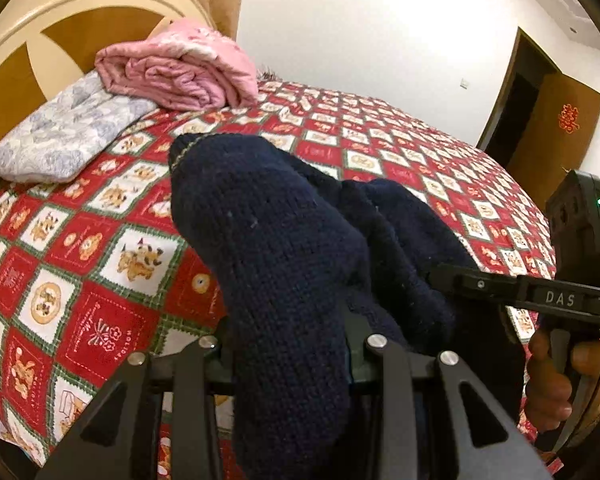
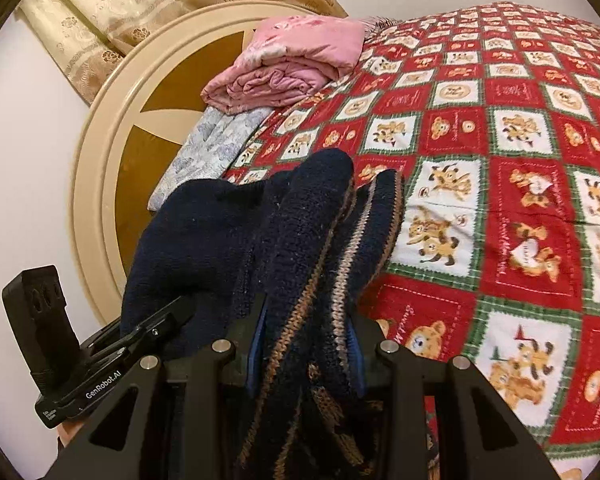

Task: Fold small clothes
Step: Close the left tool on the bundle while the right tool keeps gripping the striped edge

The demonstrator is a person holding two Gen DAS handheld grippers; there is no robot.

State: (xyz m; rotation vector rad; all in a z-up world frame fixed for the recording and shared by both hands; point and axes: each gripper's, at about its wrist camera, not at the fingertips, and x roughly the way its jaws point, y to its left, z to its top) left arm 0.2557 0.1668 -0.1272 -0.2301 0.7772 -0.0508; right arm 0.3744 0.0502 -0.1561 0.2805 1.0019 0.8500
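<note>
A small dark navy knitted garment (image 1: pixel 284 240) with tan striped trim is held up over the bed by both grippers. My left gripper (image 1: pixel 290 356) is shut on one thick fold of it; the knit drapes over and hides the fingertips. My right gripper (image 2: pixel 304 344) is shut on the striped-edge part of the garment (image 2: pixel 324 240), fingertips hidden by cloth too. The right gripper also shows in the left wrist view (image 1: pixel 444 274), biting the garment's right side. The left gripper shows in the right wrist view (image 2: pixel 180 308), clamped on the garment's left side.
The bed has a red, white and green patchwork cover (image 1: pixel 112 248) with bear prints. A folded pink quilt (image 1: pixel 180 68) and a pale blue floral pillow (image 1: pixel 64 132) lie by the round cream-and-brown headboard (image 2: pixel 112 128). Curtains hang behind; a brown door (image 1: pixel 552 128) stands across the room.
</note>
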